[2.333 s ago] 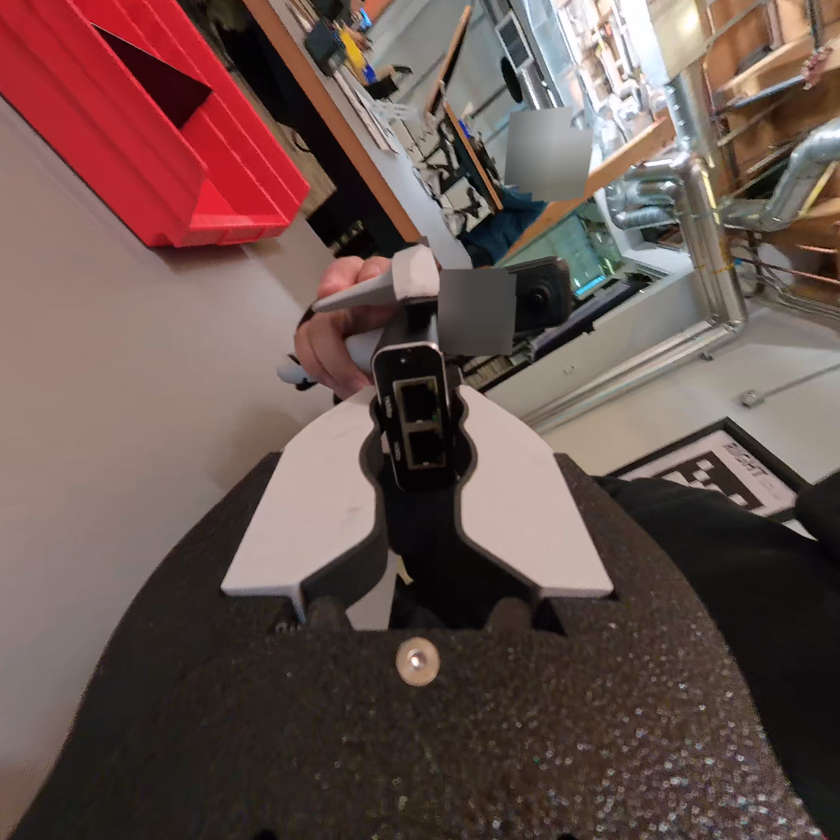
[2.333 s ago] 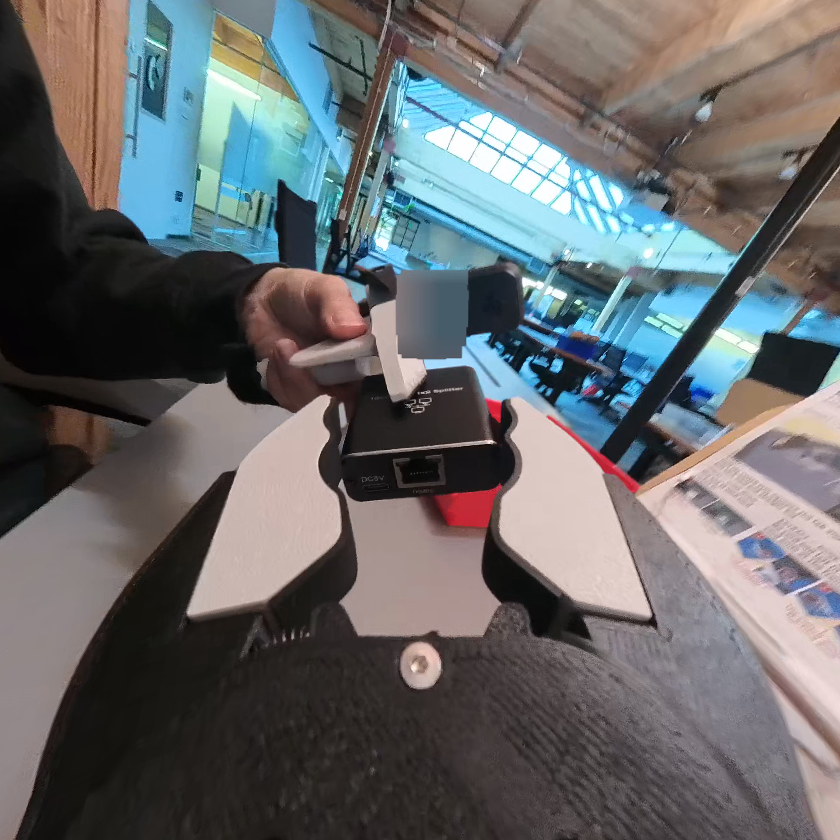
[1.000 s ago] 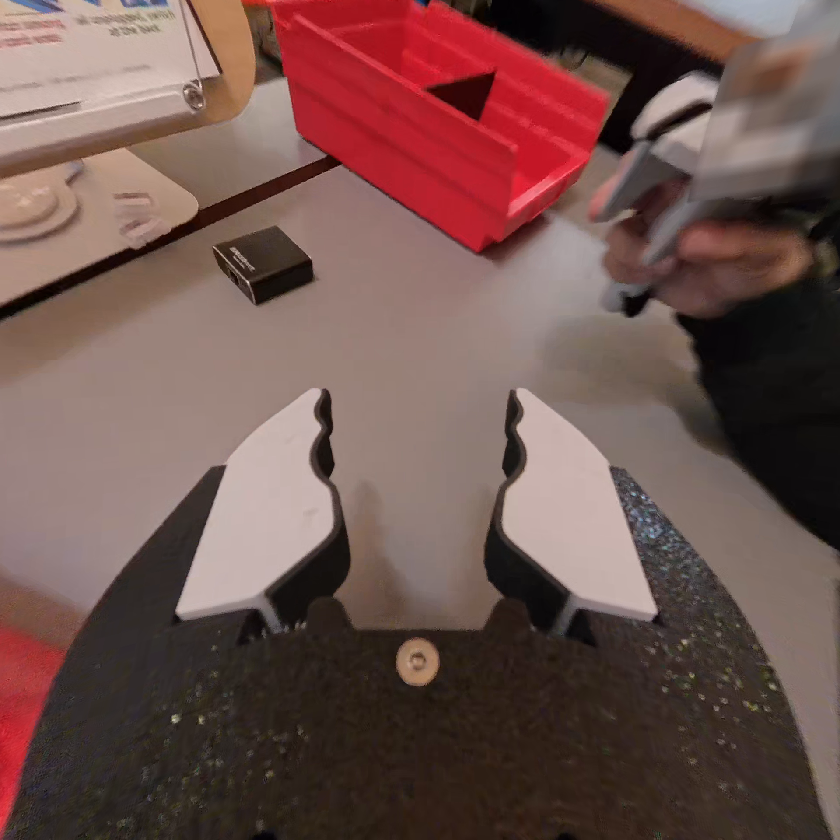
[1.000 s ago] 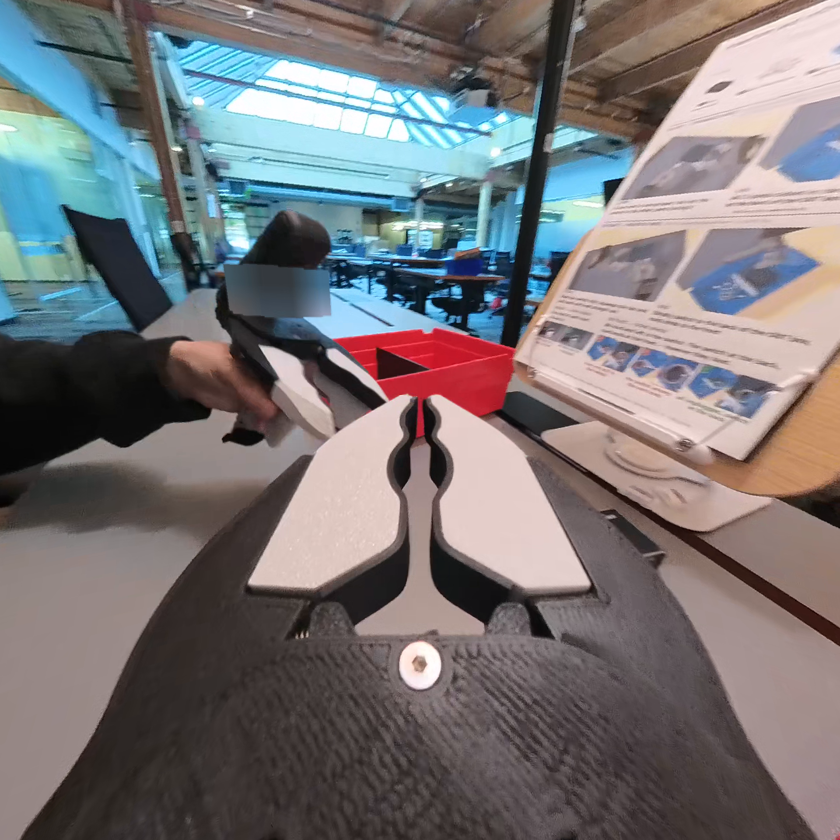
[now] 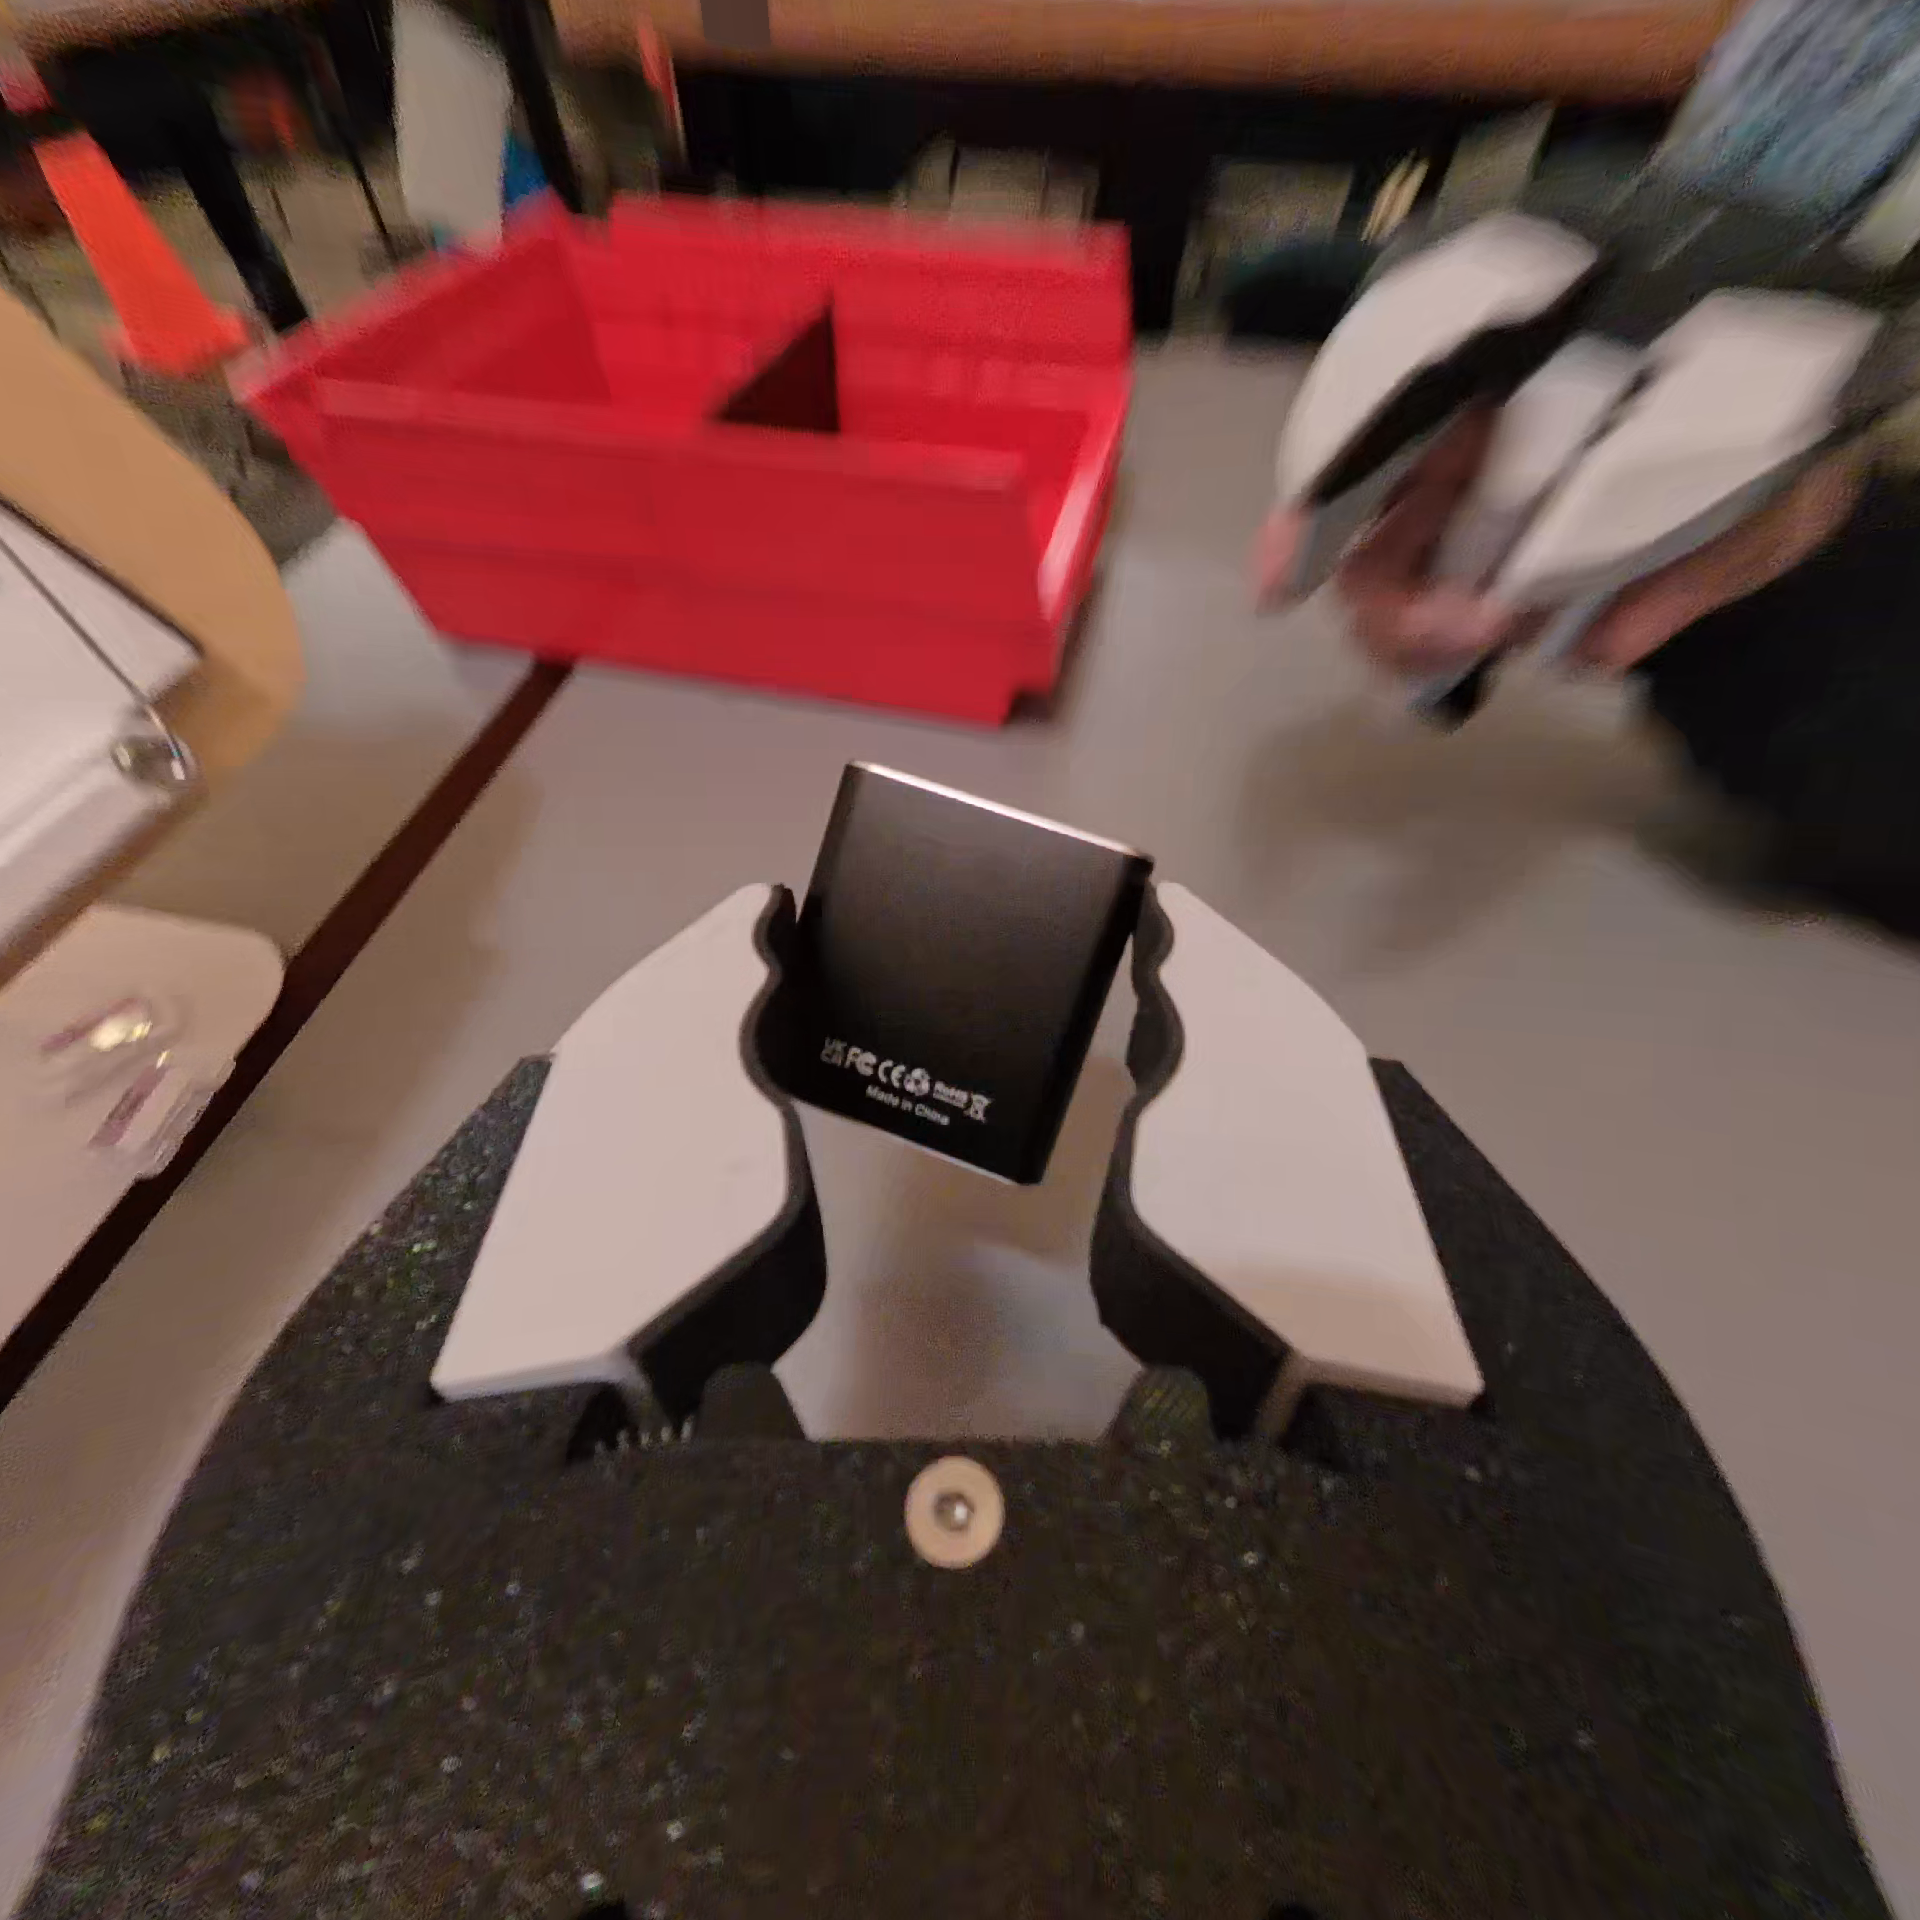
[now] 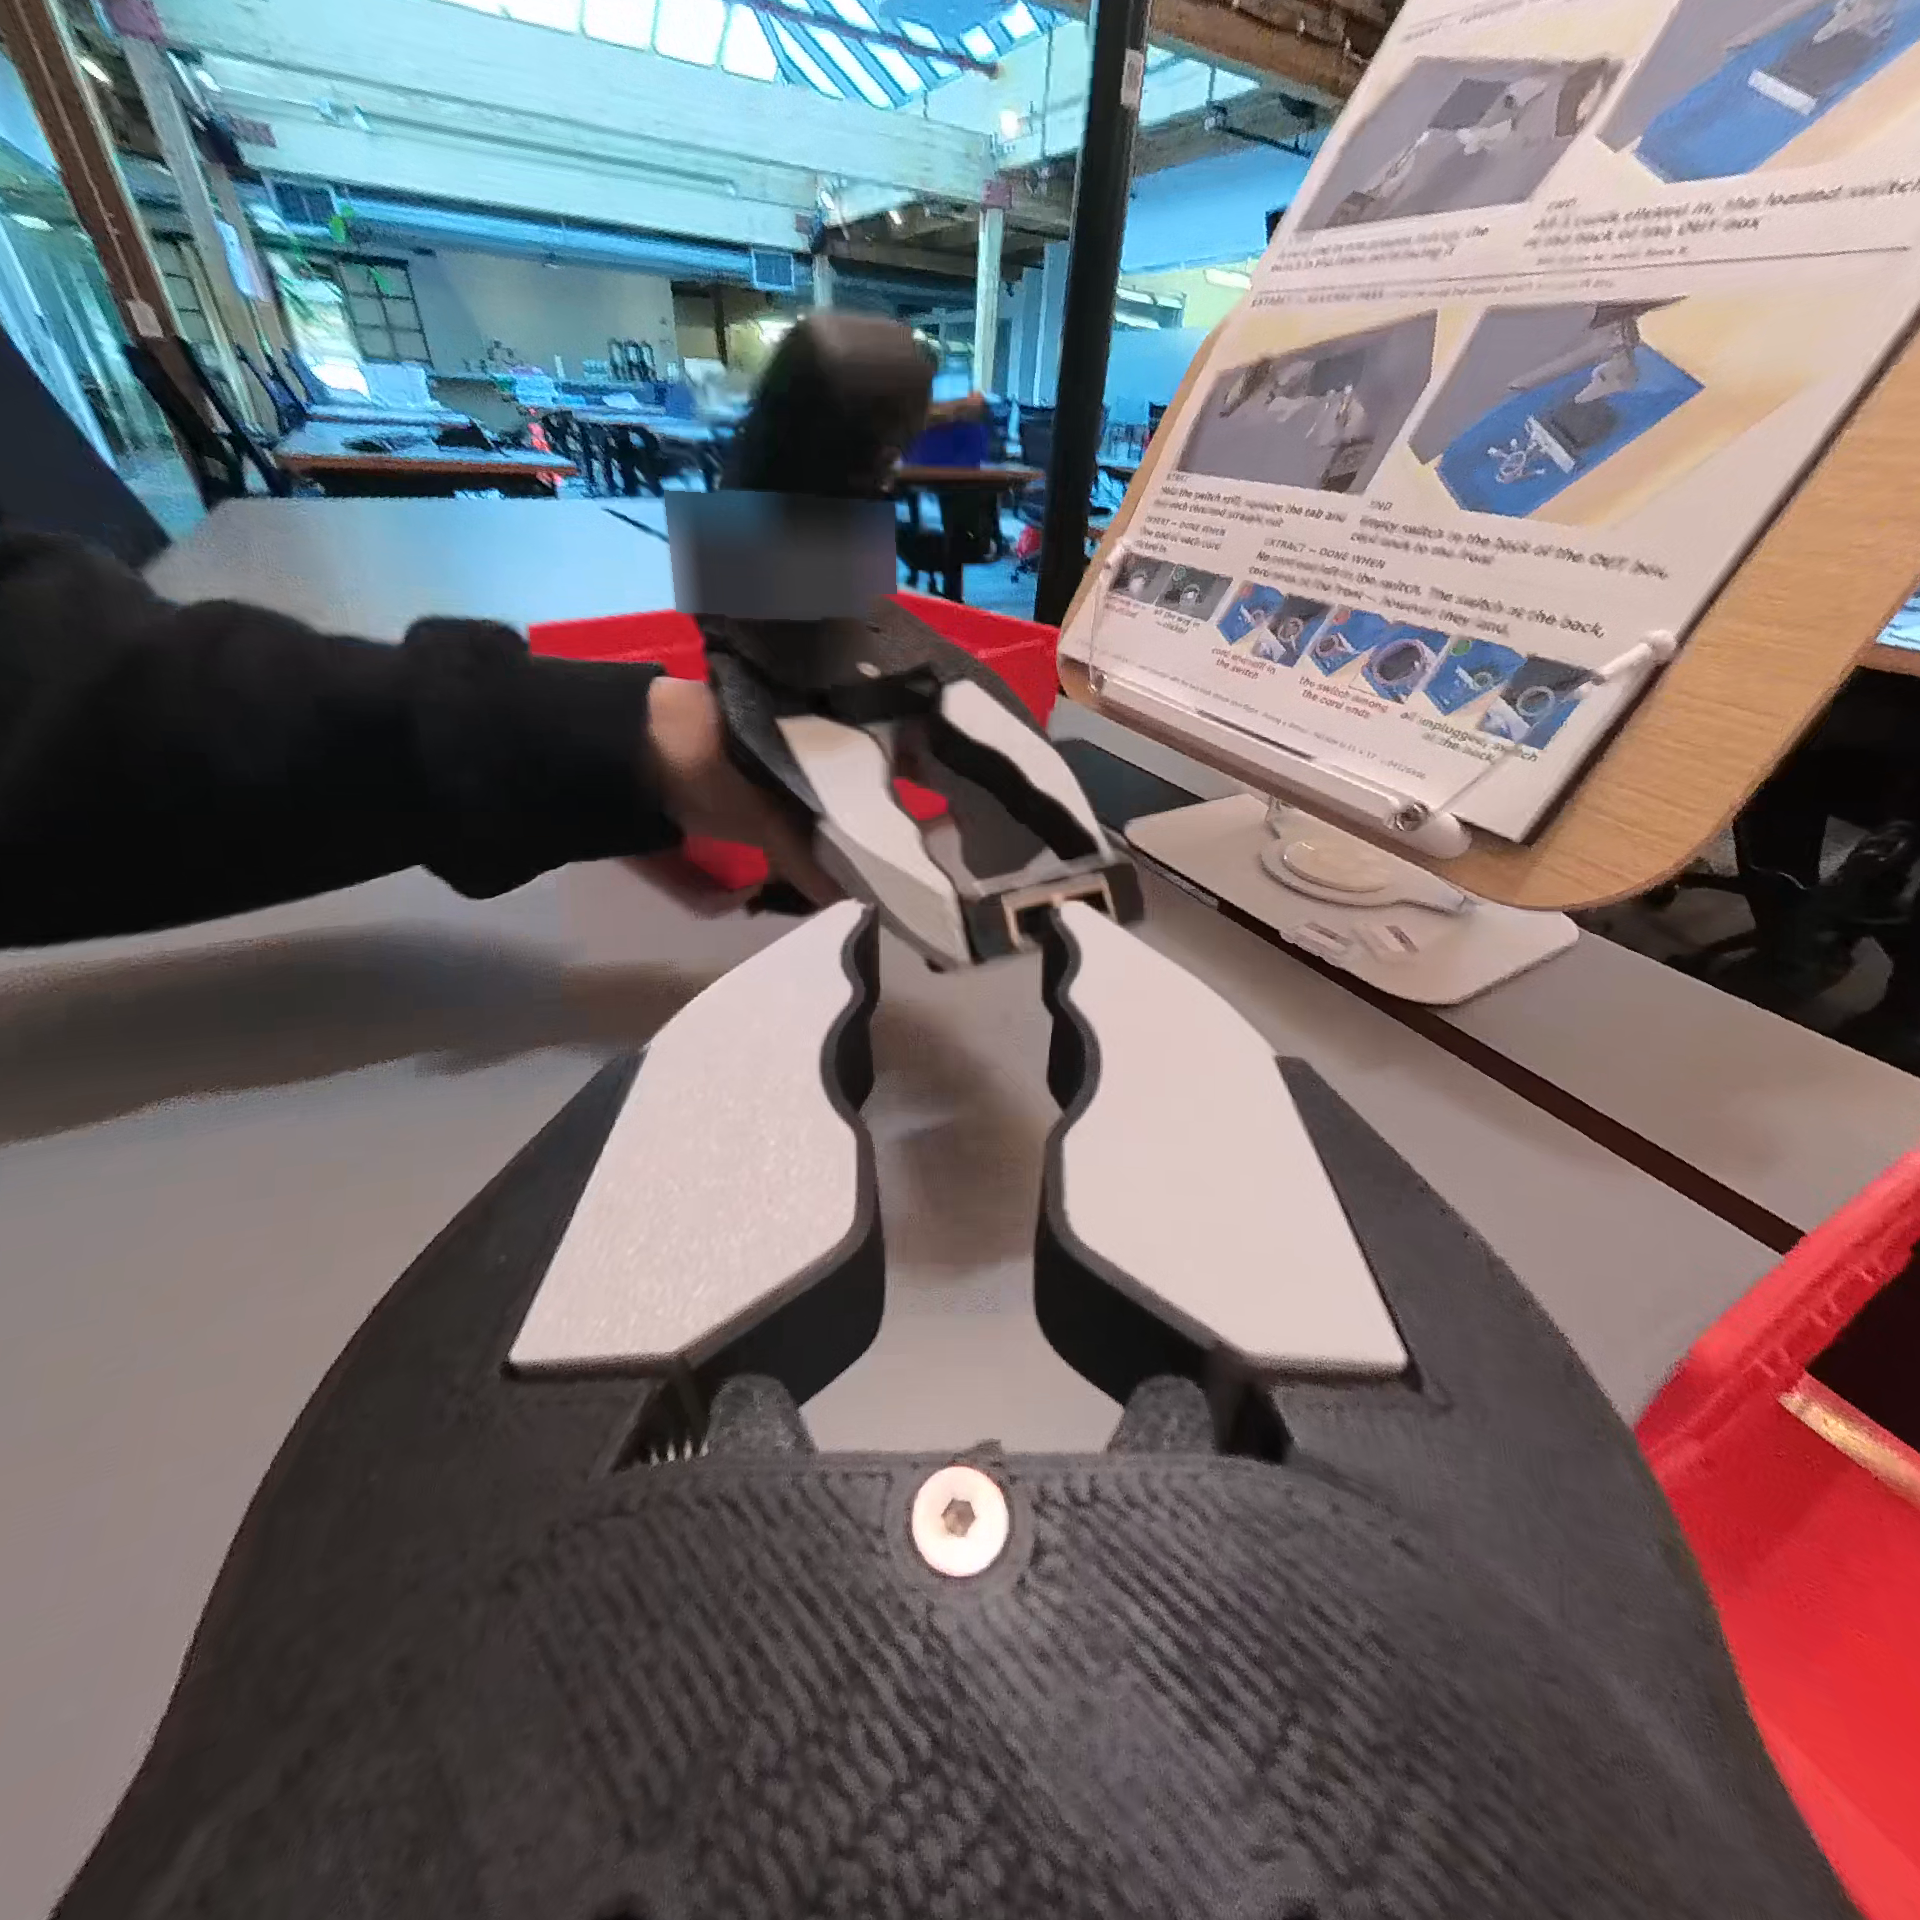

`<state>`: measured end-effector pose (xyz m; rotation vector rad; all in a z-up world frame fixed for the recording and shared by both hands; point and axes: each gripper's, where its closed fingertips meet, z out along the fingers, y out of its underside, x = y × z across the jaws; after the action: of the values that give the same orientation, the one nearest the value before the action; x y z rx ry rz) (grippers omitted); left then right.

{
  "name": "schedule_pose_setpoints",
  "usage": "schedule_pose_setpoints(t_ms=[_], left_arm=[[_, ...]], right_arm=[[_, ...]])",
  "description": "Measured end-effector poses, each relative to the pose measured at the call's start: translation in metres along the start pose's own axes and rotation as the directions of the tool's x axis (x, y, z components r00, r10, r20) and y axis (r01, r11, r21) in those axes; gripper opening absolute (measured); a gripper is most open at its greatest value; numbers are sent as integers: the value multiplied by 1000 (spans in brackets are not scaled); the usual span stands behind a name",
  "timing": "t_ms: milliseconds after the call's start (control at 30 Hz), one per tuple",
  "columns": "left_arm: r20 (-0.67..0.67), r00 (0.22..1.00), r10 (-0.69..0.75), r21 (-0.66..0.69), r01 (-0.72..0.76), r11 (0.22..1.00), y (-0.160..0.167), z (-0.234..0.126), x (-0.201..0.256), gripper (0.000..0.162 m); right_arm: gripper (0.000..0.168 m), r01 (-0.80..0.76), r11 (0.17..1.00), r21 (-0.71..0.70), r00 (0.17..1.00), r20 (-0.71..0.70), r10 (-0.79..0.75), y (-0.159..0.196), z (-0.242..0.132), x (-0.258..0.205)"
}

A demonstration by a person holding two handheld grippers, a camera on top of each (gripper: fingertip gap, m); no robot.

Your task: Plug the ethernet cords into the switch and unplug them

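Black and metal-cased, the switch (image 5: 961, 997) is pinched askew between the fingers of the left gripper (image 5: 961, 940), lifted off the grey table (image 5: 1558, 1039), near the red bin (image 5: 727, 540). The right gripper (image 6: 961, 940) is held partly spread and empty. No ethernet cords are visible. Slippage may be caused by the skewed grip when a plug is pressed in.

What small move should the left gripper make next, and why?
Probably turn the switch level so a port faces the right gripper. The left gripper clamps it tilted above the table; the right is open and empty, no cord in view.
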<state>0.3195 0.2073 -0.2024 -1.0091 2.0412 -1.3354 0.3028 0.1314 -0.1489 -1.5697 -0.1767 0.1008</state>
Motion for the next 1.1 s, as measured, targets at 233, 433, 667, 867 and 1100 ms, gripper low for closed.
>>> schedule_pose_setpoints(t_ms=[233, 433, 667, 867, 1100], left_arm=[[-209, 968, -137, 585, 236, 776, -86, -93, 99, 62], [-154, 980, -125, 735, 198, 649, -104, -125, 133, 62], [-102, 988, -115, 742, 152, 653, -106, -127, 150, 62], [38, 992, -118, 501, 83, 862, -98, -109, 145, 69], [287, 921, -265, 199, 213, 957, -72, -93, 119, 81]], right_arm=[[74, 71, 974, 217, 976, 184, -112, -43, 27, -59], [84, 24, 927, 375, 930, 332, -159, -83, 45, -126], [67, 194, 921, 337, 917, 272, -292, -87, 50, -140], [63, 422, 886, 195, 866, 204, -457, -66, 49, -125], [61, 639, 768, -43, 769, 45, -638, -48, 61, -100]])
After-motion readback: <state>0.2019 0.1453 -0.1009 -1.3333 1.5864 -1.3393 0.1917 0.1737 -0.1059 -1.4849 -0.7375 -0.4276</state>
